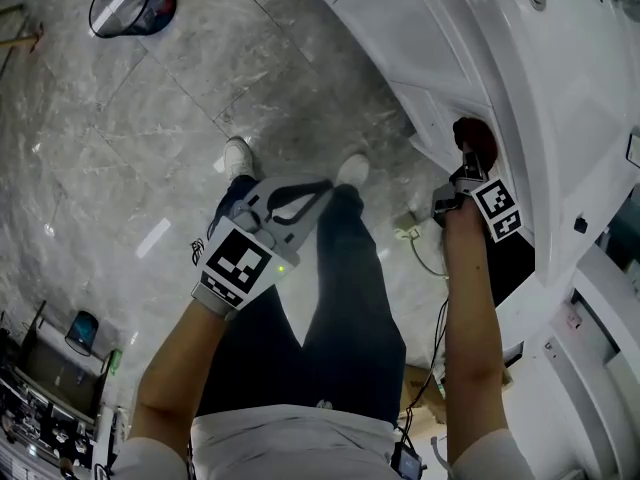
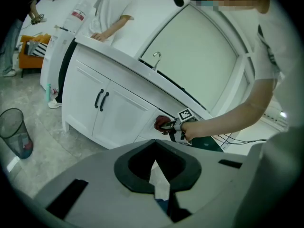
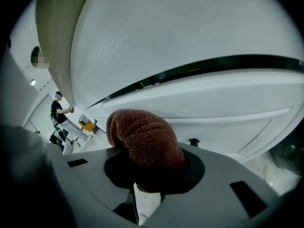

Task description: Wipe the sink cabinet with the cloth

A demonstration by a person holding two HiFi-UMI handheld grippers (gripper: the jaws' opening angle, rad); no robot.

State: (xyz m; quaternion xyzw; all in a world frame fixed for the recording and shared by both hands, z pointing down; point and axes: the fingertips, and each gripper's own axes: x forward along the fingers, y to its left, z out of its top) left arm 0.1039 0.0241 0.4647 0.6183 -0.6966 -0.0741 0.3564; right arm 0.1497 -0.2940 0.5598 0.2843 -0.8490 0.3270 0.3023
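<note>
Both tools were clenched: right tool on the cloth, sink cabinet just ahead; left tool empty, farther back.

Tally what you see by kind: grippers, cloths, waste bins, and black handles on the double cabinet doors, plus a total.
Hand-held grippers, left and right: 2
Reddish-brown knitted cloth: 1
Dark wire-mesh waste bin: 1
Black bar handles on white cabinet doors: 2
Total: 6
</note>
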